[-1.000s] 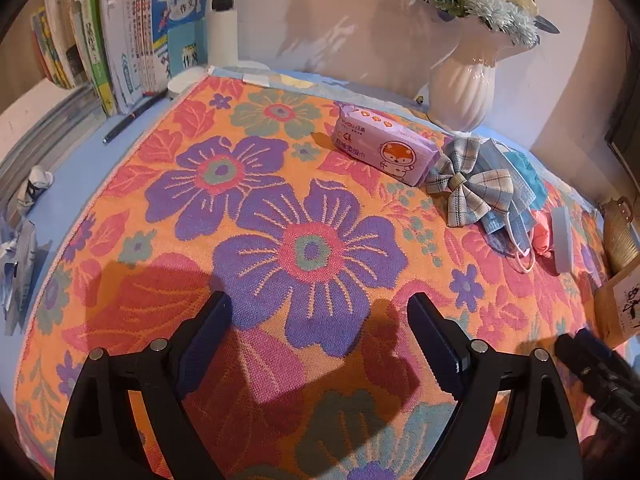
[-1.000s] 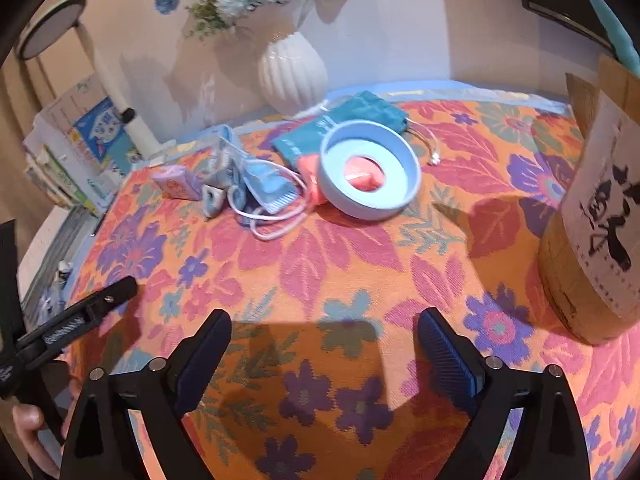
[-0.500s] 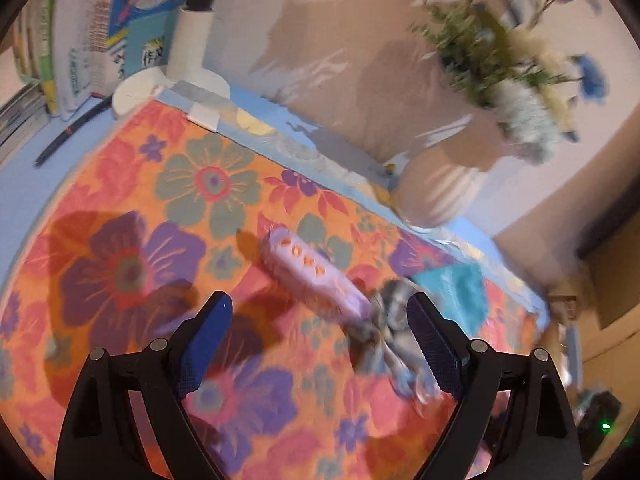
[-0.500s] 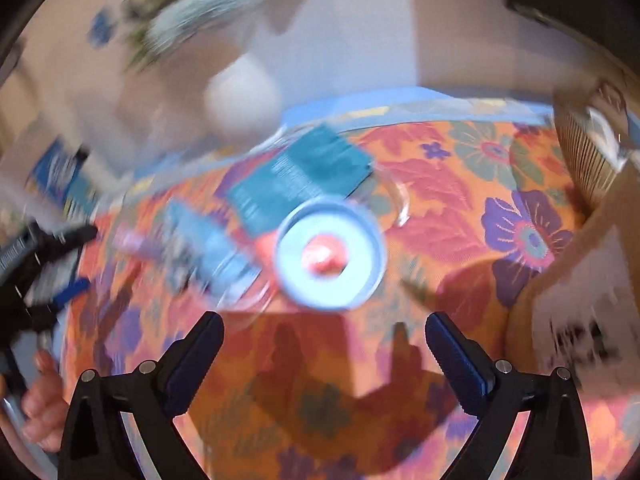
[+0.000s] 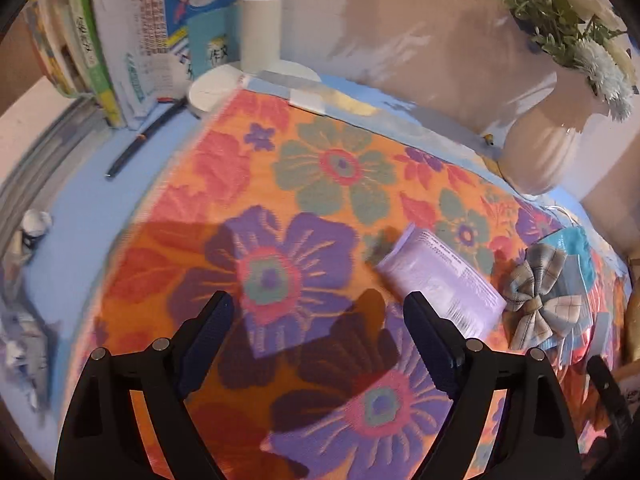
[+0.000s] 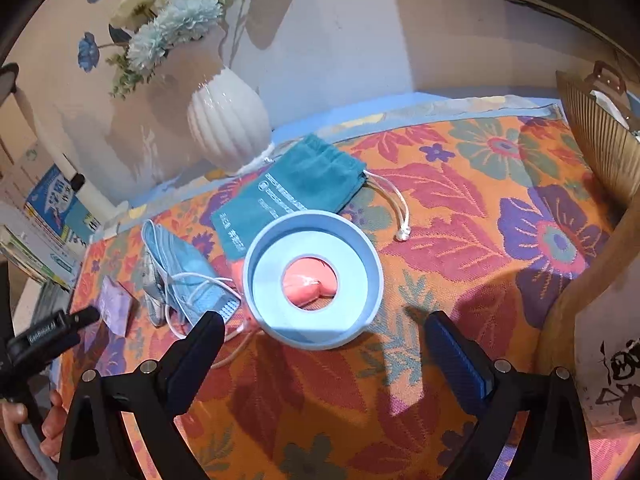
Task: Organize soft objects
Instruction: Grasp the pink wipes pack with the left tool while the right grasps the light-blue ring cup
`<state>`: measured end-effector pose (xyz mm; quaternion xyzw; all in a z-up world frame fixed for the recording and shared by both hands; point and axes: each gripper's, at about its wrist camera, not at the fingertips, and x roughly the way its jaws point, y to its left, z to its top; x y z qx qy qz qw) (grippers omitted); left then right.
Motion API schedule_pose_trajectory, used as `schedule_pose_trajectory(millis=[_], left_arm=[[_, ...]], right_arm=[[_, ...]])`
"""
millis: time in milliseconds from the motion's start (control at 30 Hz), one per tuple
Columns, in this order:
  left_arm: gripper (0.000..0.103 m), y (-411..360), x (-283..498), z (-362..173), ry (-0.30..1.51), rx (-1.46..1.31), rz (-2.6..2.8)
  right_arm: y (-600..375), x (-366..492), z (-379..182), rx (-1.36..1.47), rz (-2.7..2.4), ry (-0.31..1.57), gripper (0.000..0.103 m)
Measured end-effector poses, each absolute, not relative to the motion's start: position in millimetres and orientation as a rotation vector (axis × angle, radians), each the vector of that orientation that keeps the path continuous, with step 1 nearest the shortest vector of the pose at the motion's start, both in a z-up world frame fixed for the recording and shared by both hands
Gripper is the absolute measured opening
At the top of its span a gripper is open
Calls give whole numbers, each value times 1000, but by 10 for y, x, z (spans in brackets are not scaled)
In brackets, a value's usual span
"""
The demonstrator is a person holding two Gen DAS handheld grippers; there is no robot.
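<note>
Now both claws stand wide apart and hold nothing. The left gripper (image 5: 316, 320) hovers low in its frame over the flowered cloth (image 5: 328, 168), its right finger (image 5: 430, 340) just beside the lilac tissue pack (image 5: 444, 276), which lies tilted at right of center. To the right of the pack sits a plaid bow (image 5: 538, 296), partly over a teal pouch (image 5: 576, 244) near the right edge. A white vase (image 5: 544, 148) stands at upper right; books (image 5: 132, 32) lean at upper left.

The right gripper (image 6: 320, 340) hangs at the bottom of its frame, just below a light blue ring (image 6: 312, 280) at center with something pink (image 6: 306, 282) showing through its hole. A face mask (image 6: 180, 264) lies left of the ring; the pouch lies above it.
</note>
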<state>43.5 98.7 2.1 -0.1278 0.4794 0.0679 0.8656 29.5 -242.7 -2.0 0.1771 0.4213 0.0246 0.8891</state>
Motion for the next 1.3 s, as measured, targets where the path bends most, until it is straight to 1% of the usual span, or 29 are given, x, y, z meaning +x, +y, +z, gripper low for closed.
schedule_pose_trajectory(millis=[100,233,333,400,433,467,500,533,600,700,733,800,833,967,1133,1300], left_arm=[[86,865,450,79,1005,-358,17],[87,625,647,1,1055,-432,0],[87,452,844,-95,1072,-390,74],[85,311,905,-96,1046,-287,124],[76,230,930,-121,1039,-227,127],[70,166,933,-137,1026,-180,122],[56,109,905,-140,1005,-117,126],[45,81,853,-129,984,-78,97],[34,106,760,-94,974,-67,31],[34,188,586,-70,964,-57,-17],[34,209,509,-63,957,-53,-34],[34,239,382,-62,948,-61,-66],[34,224,344,-73,943,-68,-81],[34,238,99,-58,927,-115,-180],[34,205,-239,9,907,-108,-245],[34,108,-555,38,898,-100,-313]], right_arm=[[-2456,301,-15,381,50,871,100],[-2440,307,-20,381,56,869,101],[-2442,294,-16,388,63,867,102],[-2445,291,-15,398,67,862,102],[-2448,289,-14,401,69,861,102],[-2450,295,-15,403,73,862,103],[-2452,303,-17,406,78,865,103],[-2465,314,-19,413,83,868,103],[-2495,328,-17,436,89,863,103],[-2508,390,-7,452,90,868,103],[-2494,409,-2,455,93,868,101],[-2455,443,9,469,137,853,80],[-2441,455,7,467,149,852,66],[-2388,355,48,435,154,829,65],[-2240,-117,171,364,227,824,65],[-2054,-564,157,171,206,894,66]])
